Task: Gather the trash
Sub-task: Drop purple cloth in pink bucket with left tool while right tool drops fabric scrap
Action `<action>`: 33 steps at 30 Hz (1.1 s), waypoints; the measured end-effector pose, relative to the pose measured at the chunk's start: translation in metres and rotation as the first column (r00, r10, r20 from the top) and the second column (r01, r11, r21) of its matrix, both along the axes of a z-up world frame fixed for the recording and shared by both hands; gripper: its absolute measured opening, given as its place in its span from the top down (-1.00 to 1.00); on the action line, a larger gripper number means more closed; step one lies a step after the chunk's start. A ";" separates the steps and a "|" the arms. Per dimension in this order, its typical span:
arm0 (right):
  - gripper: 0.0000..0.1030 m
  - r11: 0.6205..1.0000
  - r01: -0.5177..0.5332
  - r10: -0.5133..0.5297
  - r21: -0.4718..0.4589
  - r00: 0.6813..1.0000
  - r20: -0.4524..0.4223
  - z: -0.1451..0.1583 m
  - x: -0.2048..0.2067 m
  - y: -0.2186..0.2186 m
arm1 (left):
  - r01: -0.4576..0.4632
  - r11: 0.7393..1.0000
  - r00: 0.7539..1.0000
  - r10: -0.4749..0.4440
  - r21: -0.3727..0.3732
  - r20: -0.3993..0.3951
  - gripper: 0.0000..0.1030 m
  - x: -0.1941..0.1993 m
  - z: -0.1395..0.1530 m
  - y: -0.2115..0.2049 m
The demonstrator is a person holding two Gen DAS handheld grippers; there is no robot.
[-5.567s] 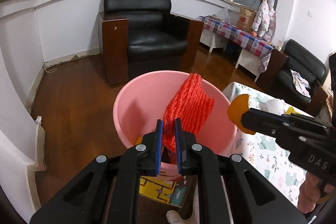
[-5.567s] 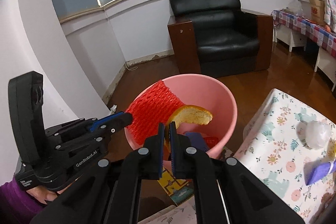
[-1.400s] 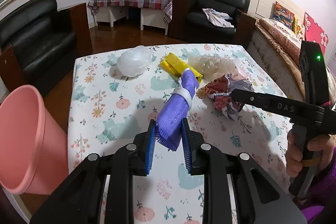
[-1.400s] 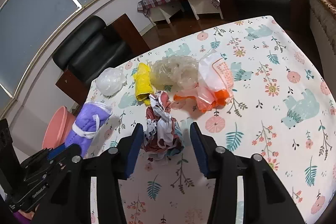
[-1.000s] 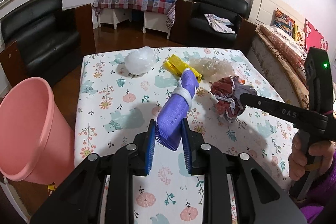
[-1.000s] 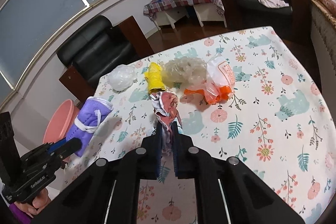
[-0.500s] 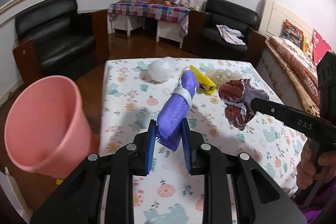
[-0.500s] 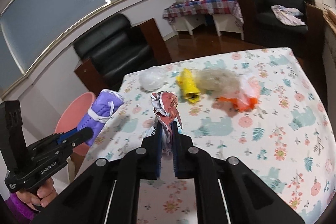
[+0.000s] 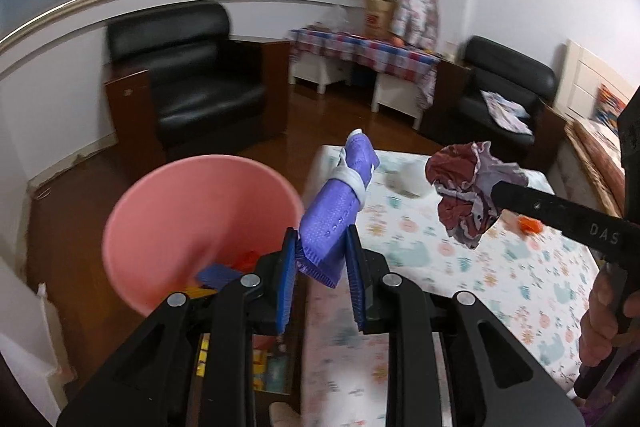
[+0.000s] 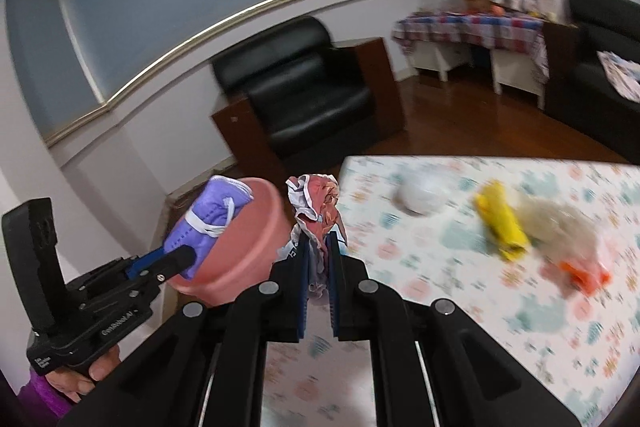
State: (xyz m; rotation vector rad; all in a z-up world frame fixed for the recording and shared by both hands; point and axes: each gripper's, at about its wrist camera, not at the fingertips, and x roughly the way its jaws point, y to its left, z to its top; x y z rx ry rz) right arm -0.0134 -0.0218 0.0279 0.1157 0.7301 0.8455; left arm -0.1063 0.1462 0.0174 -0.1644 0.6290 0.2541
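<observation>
My left gripper [image 9: 322,247] is shut on a rolled purple packet [image 9: 340,203] with a white band, held in the air beside the rim of the pink bucket [image 9: 168,219]. The bucket stands on the floor left of the table and holds some coloured scraps. My right gripper [image 10: 318,259] is shut on a crumpled red and white wrapper [image 10: 316,203], lifted above the table's left end next to the bucket [image 10: 248,239]. In the left wrist view the wrapper [image 9: 464,195] hangs from the right gripper [image 9: 498,193]. The purple packet [image 10: 208,215] shows in the right wrist view too.
A floral tablecloth covers the table [image 10: 480,307], which still bears a white crumpled bag [image 10: 420,197], a yellow wrapper [image 10: 502,223], a clear plastic wad [image 10: 560,223] and an orange and white bag [image 10: 586,273]. A black armchair [image 9: 192,87] stands behind the bucket.
Both grippers have swung left from over the table toward the bucket and risen, each carrying its piece of trash. The bucket now fills more of both views.
</observation>
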 end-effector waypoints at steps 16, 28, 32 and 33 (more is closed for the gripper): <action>0.85 0.985 -0.169 0.169 0.014 0.986 0.004 0.015 -0.005 0.101 | -0.198 0.977 0.980 0.200 0.082 -0.009 0.54 -0.027 -0.004 0.058; 0.84 0.973 -0.226 0.223 -0.035 0.971 -0.083 -0.016 0.004 0.158 | -0.240 0.969 0.966 0.244 0.059 -0.080 0.54 -0.010 -0.031 0.084; 0.84 0.971 -0.231 0.225 -0.060 0.970 -0.091 -0.027 0.007 0.167 | -0.247 0.968 0.965 0.249 0.039 -0.087 0.50 -0.010 -0.035 0.090; 0.84 0.971 -0.231 0.225 -0.062 0.970 -0.093 -0.029 0.008 0.168 | -0.246 0.969 0.965 0.249 0.036 -0.087 0.50 -0.011 -0.036 0.092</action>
